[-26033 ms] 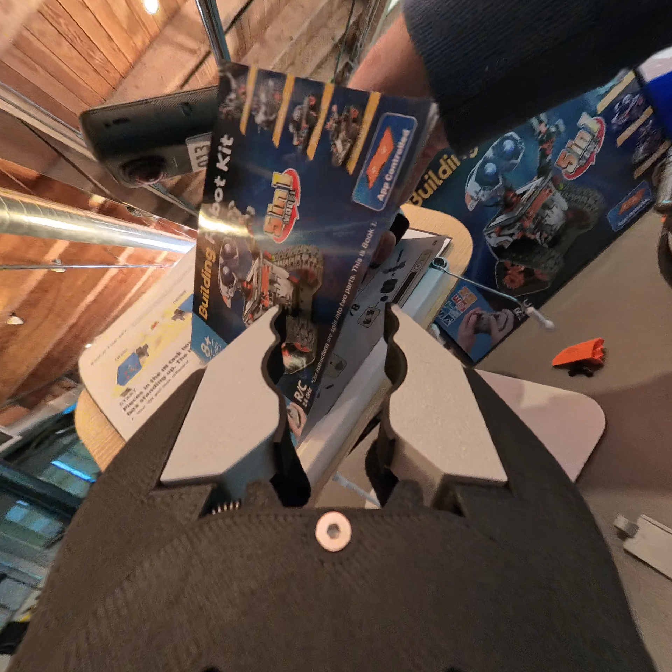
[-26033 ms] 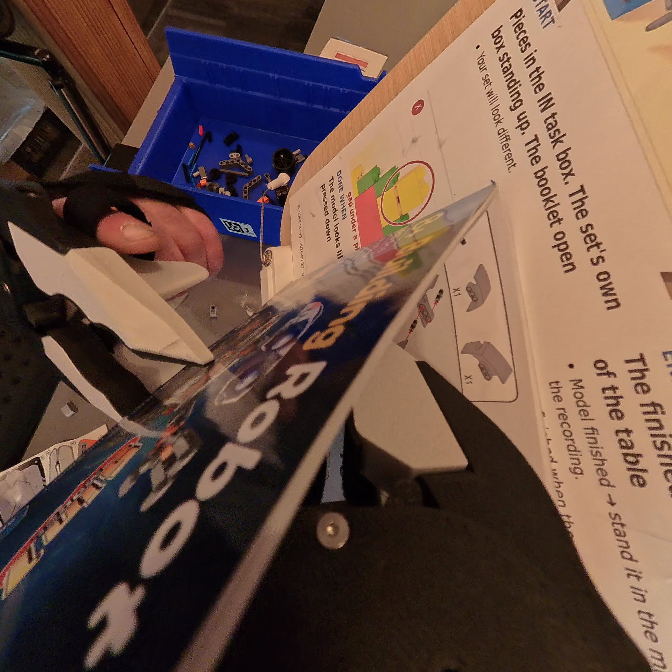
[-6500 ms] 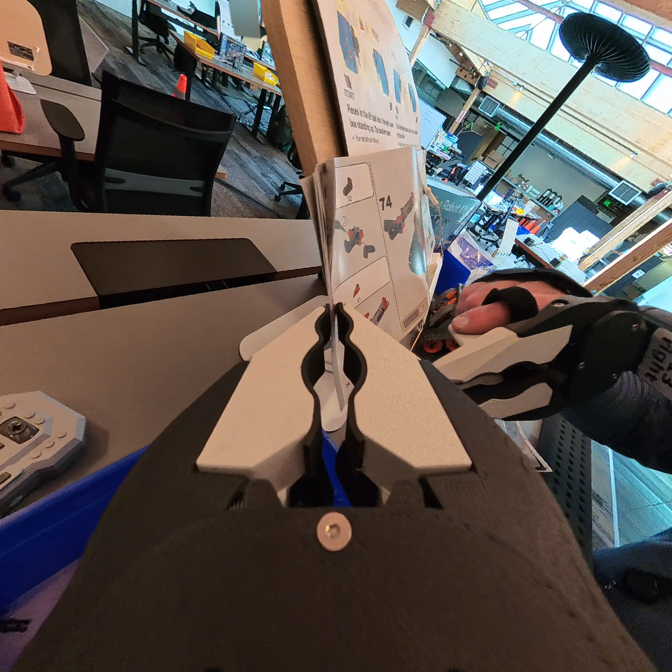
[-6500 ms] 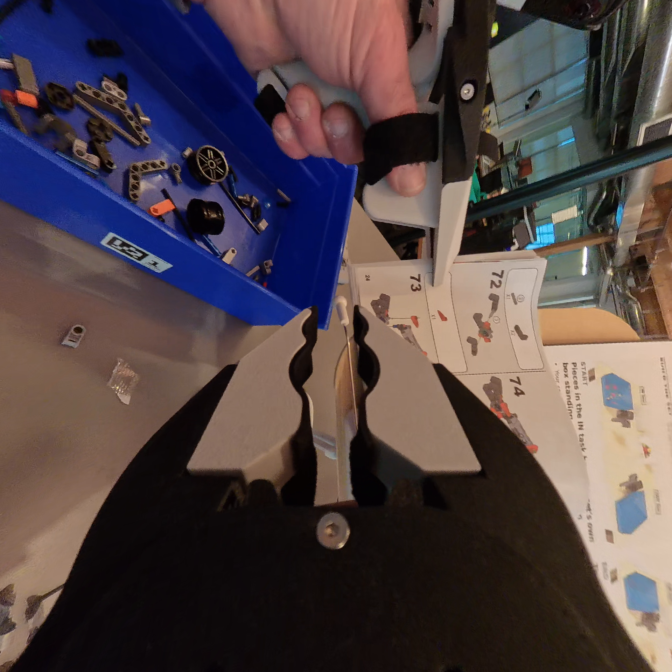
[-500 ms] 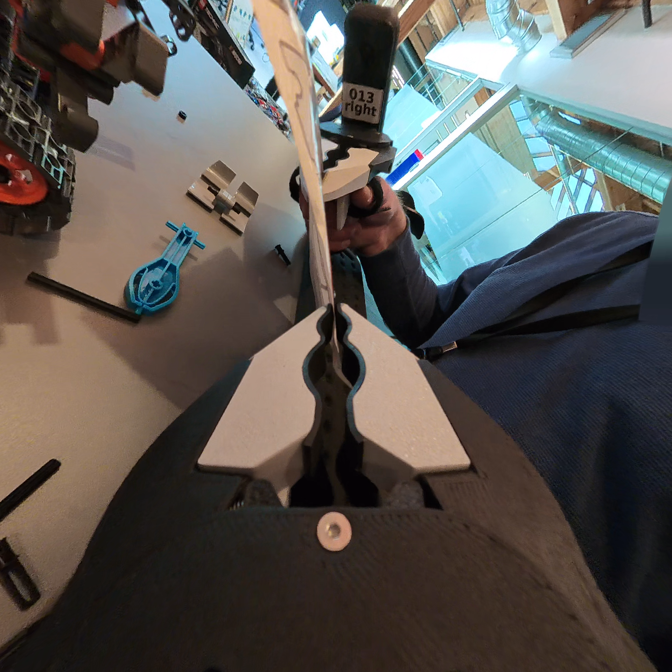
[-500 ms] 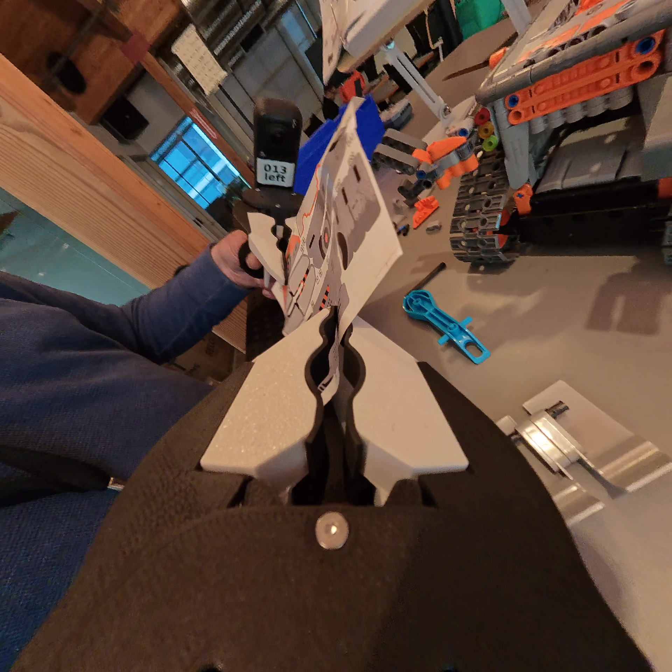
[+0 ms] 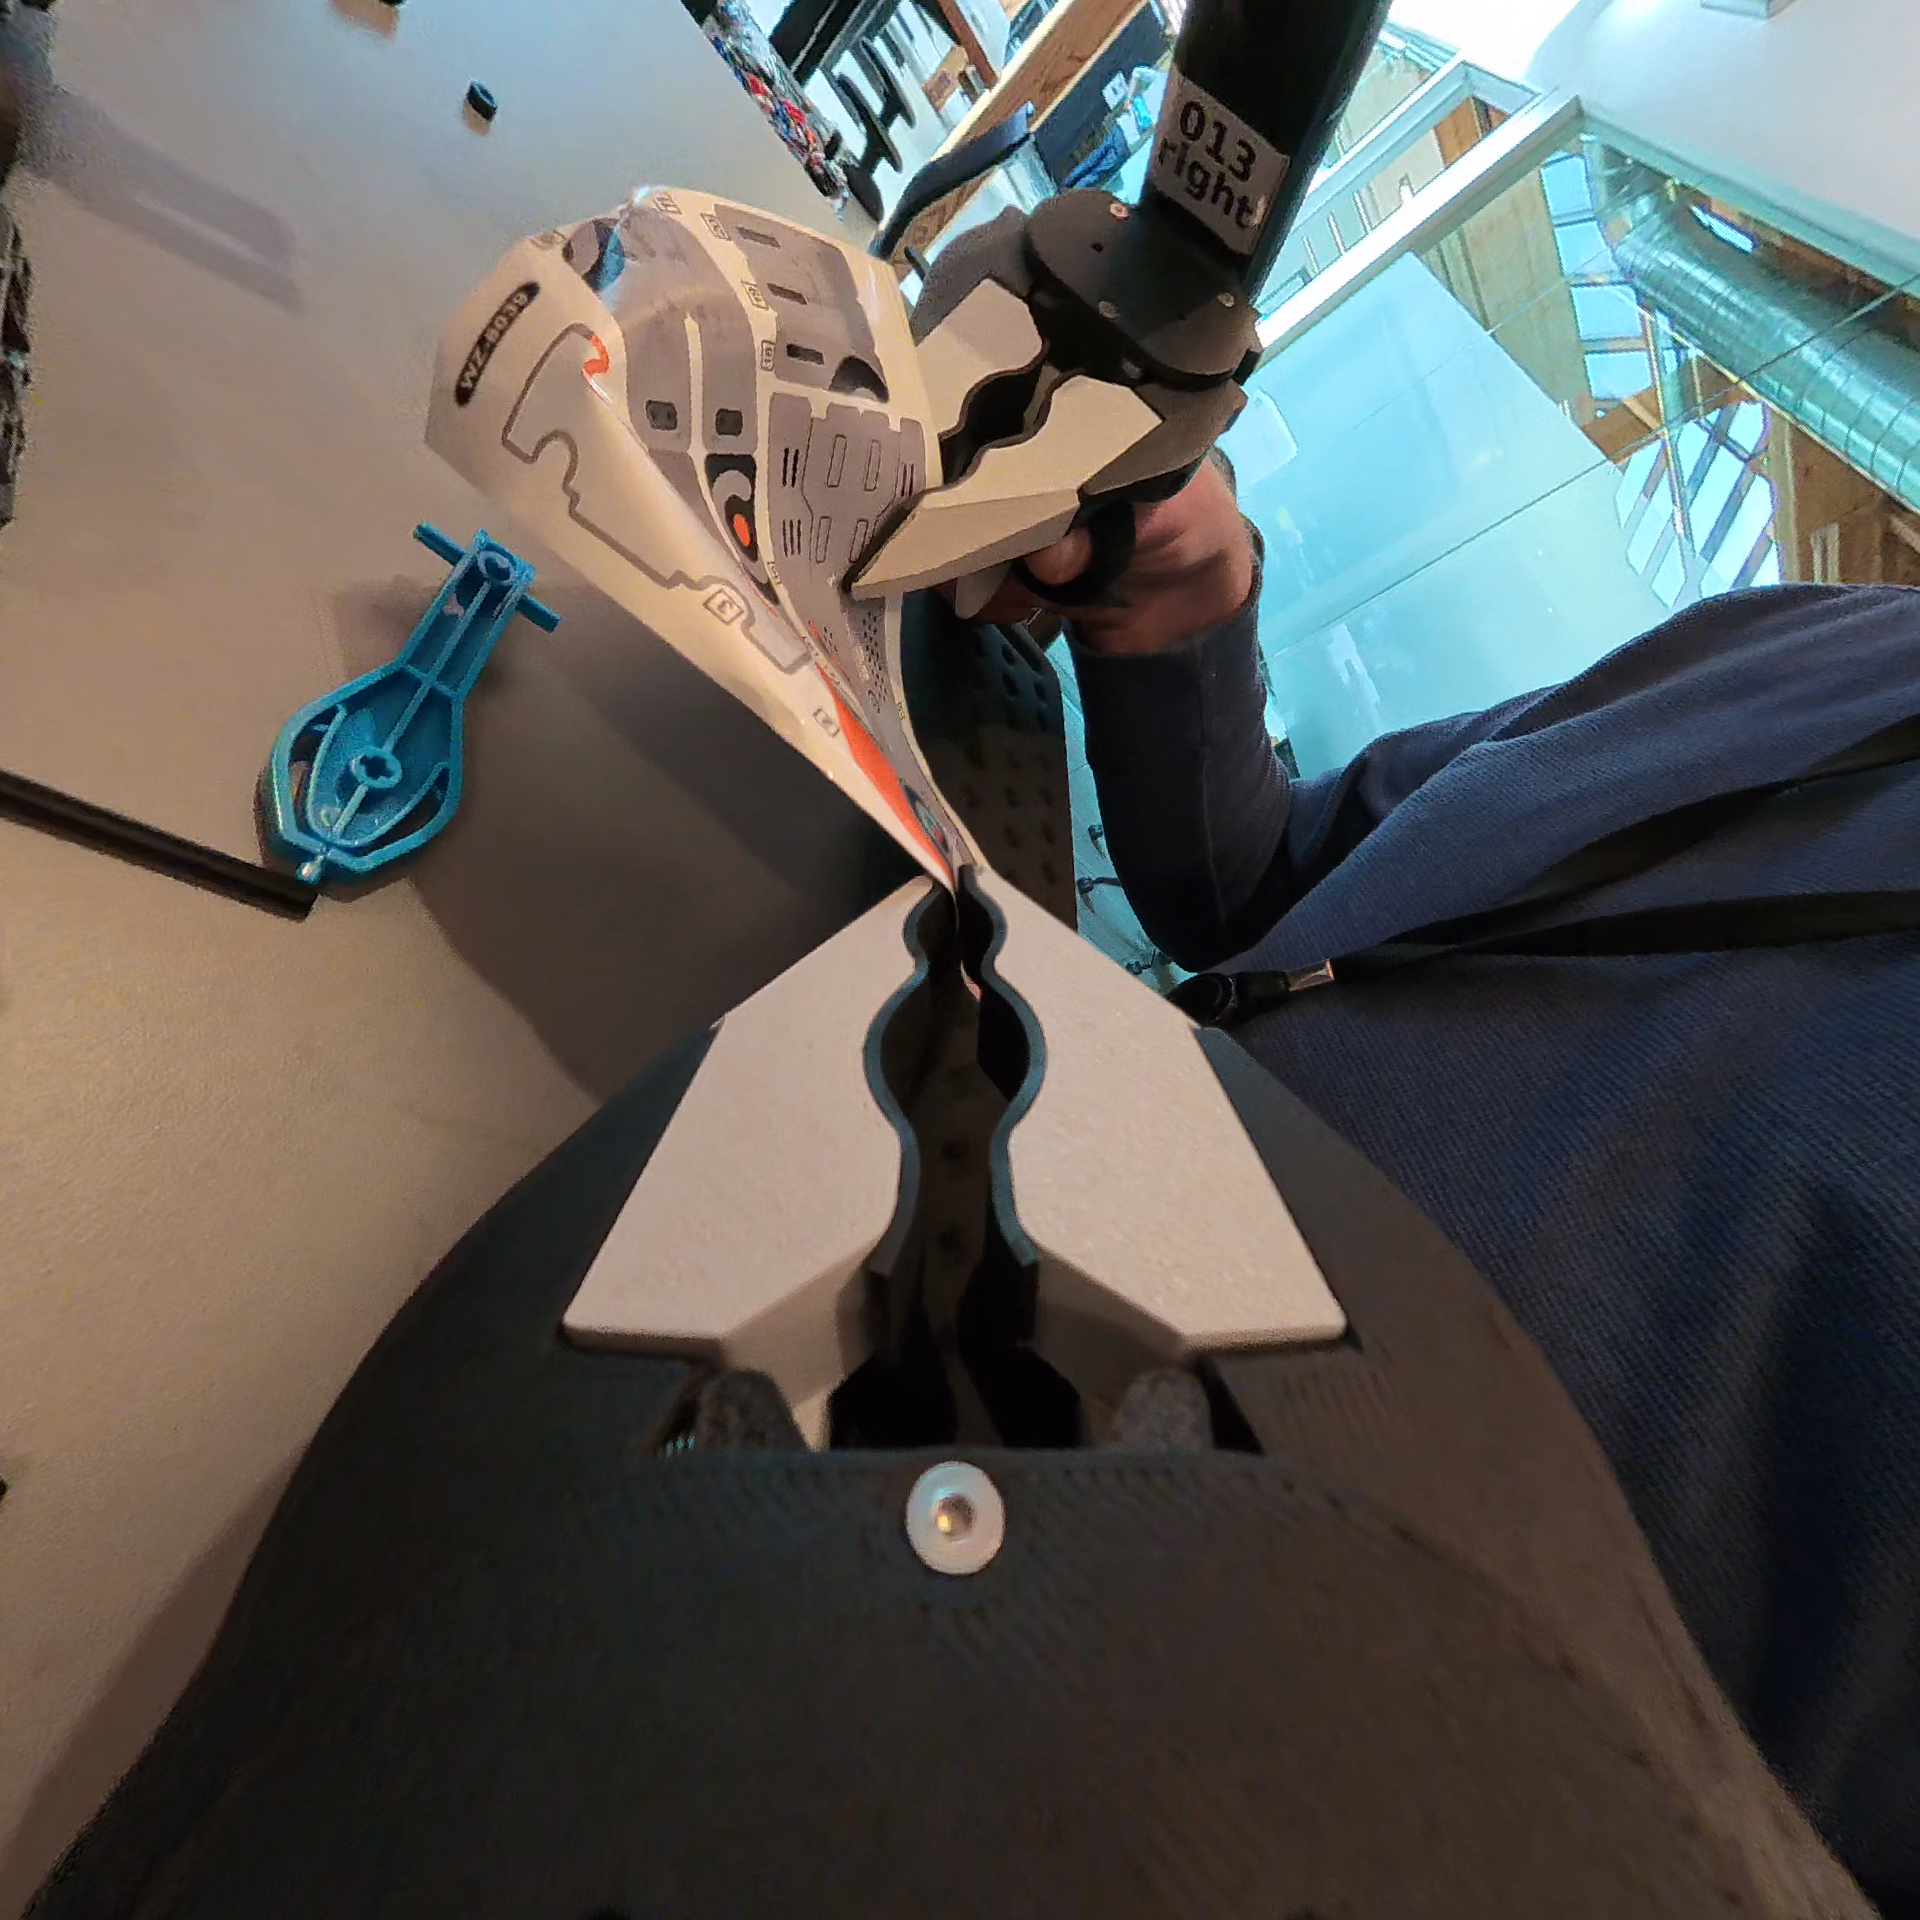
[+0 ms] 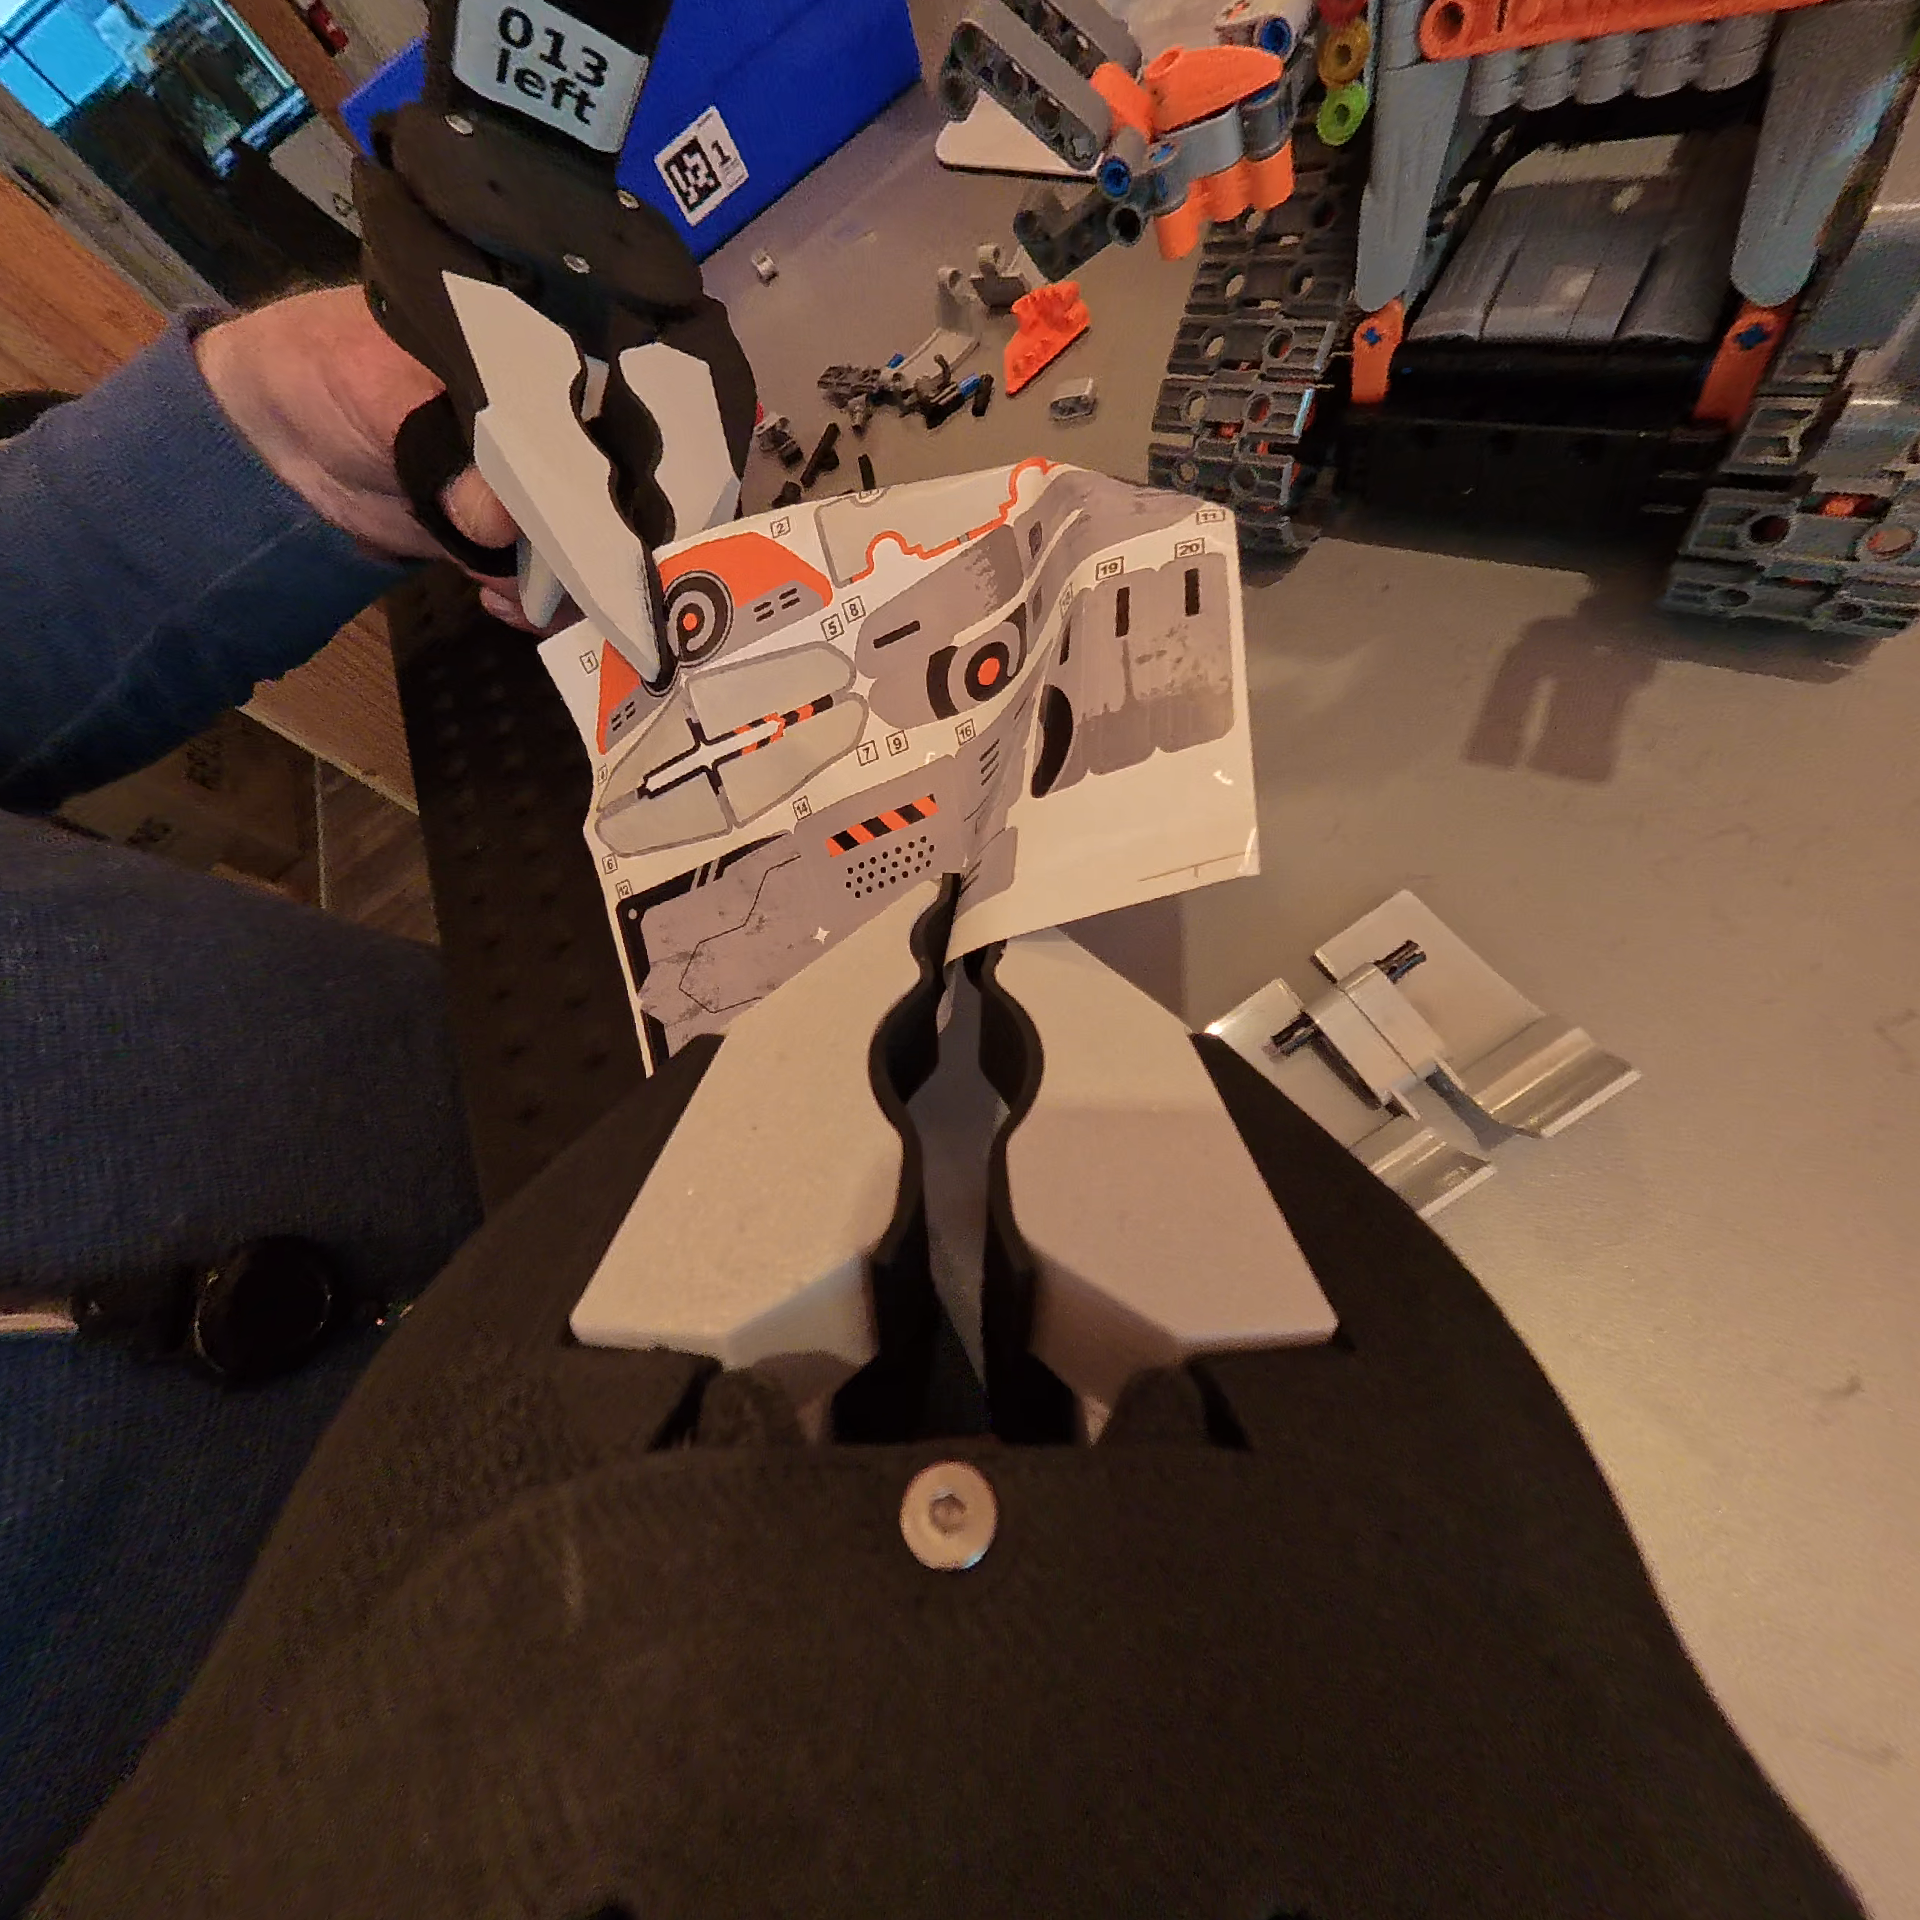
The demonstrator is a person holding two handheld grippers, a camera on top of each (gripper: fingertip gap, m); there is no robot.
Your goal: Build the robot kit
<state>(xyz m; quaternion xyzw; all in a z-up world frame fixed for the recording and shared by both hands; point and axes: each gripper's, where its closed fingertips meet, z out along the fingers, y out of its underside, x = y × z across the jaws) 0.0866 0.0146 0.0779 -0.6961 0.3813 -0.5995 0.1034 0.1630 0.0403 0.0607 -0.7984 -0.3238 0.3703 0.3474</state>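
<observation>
A white sticker sheet (image 7: pixel 675 416) printed with grey and orange shapes hangs in the air between both grippers, above the edge of the grey table (image 7: pixel 208 1143). My left gripper (image 7: pixel 961 883) is shut on one corner of it. In the right wrist view that gripper (image 8: pixel 649 670) pinches the sheet (image 8: pixel 935 707) at its upper left corner. My right gripper (image 8: pixel 951 904) is shut on the sheet's lower edge. It also shows in the left wrist view (image 7: pixel 868 582), with its tips closed on the sheet. The sheet is curled and creased between the two grips.
A blue plastic tool (image 7: pixel 364 769) and a black rod (image 7: pixel 135 842) lie on the table. A grey panel assembly (image 8: pixel 1423 1049) lies near my right gripper. A tracked brick vehicle (image 8: pixel 1558 312), loose parts (image 8: pixel 935 374) and a blue box (image 8: pixel 769 104) stand farther back. A person in a blue sweater (image 7: pixel 1610 1039) is close behind. My right fingertips sit around 9 cm from my left ones. My right gripper's tips are some 15 cm from the tracked brick vehicle (image 8: pixel 1558 312).
The sheet has turned from edge-on to face-on in the left wrist view and now lies lower and flatter. Both grippers have tilted with it and stay shut on it.
</observation>
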